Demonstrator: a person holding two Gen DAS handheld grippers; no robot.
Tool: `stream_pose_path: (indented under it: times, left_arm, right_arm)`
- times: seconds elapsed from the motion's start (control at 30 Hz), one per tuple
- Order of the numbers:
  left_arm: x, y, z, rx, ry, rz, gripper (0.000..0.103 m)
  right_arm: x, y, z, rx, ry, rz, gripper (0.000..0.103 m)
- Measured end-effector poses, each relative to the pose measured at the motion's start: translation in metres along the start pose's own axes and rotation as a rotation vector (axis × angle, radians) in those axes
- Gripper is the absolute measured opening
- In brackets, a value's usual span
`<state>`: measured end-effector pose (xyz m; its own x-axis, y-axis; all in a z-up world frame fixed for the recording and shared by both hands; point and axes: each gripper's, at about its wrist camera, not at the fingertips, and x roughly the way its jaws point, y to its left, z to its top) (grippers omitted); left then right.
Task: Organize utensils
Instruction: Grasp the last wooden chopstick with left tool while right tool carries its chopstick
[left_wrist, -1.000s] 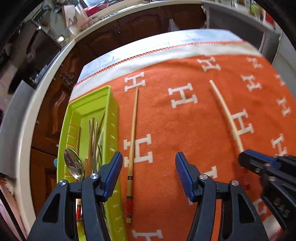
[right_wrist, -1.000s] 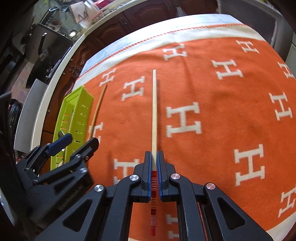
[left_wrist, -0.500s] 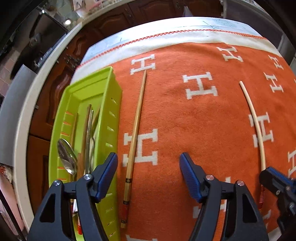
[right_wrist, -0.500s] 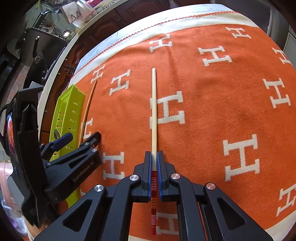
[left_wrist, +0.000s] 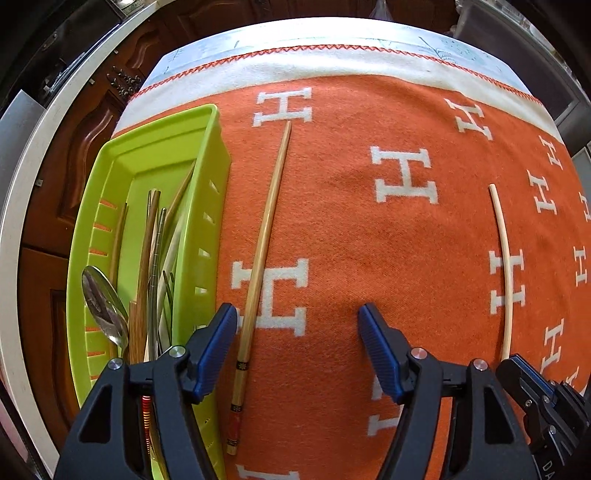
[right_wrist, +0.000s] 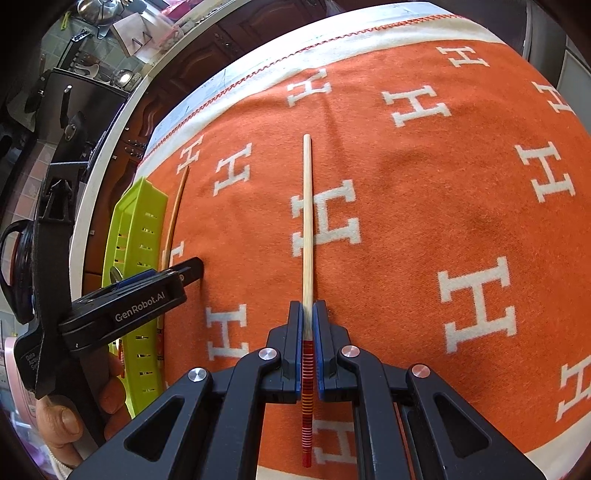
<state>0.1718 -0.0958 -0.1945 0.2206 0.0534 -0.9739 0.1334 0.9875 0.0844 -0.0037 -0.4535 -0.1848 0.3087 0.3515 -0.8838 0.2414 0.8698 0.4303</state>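
Left tongs (left_wrist: 295, 343) gape over the chopstick (left_wrist: 264, 236) beside the tray (left_wrist: 199, 229), ready to grab; right tongs (right_wrist: 307, 332) clench another stick (right_wrist: 306, 221).

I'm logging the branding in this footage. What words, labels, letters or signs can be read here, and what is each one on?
"GenRobot.AI": white lettering on the black finger of the left gripper, seen from the right wrist view.
"H": large white letter repeated across the orange blanket.
"DA...": start of a cut-off white label on the right gripper body at the frame's edge.
Small white print on the left gripper's handle, beside the hand: too small to read.
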Motion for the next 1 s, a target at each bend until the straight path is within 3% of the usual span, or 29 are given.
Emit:
stream_pose_path:
  times: [0.13,0.23,0.3,0.53,0.77,1.0]
  left_arm:
    - [-0.002,-0.004,-0.001,-0.012,0.018,-0.048,0.056]
    - [-0.003,0.001,0.002,-0.03,0.029,-0.09,0.034]
    - [-0.005,0.001,0.002,-0.025,0.03,-0.084,0.009]
    - [-0.009,-0.007,-0.007,-0.003,0.013,-0.063,0.005]
    - [-0.017,-0.013,-0.029,0.002,-0.013,-0.113,0.004]
    - [-0.053,-0.009,-0.051,0.016,-0.085,-0.151,0.004]
  right_arm:
    - [0.0,0.0,-0.001,0.001,0.001,0.005,0.005]
    - [0.0,0.0,-0.001,0.002,0.001,0.013,0.005]
    - [-0.001,0.001,-0.002,0.0,0.0,0.017,0.005]
    - [-0.004,0.0,-0.004,-0.002,-0.005,0.031,0.005]
    - [-0.014,0.007,-0.008,-0.032,-0.023,0.056,0.005]
    - [-0.03,0.019,-0.015,-0.06,-0.053,0.096,0.005]
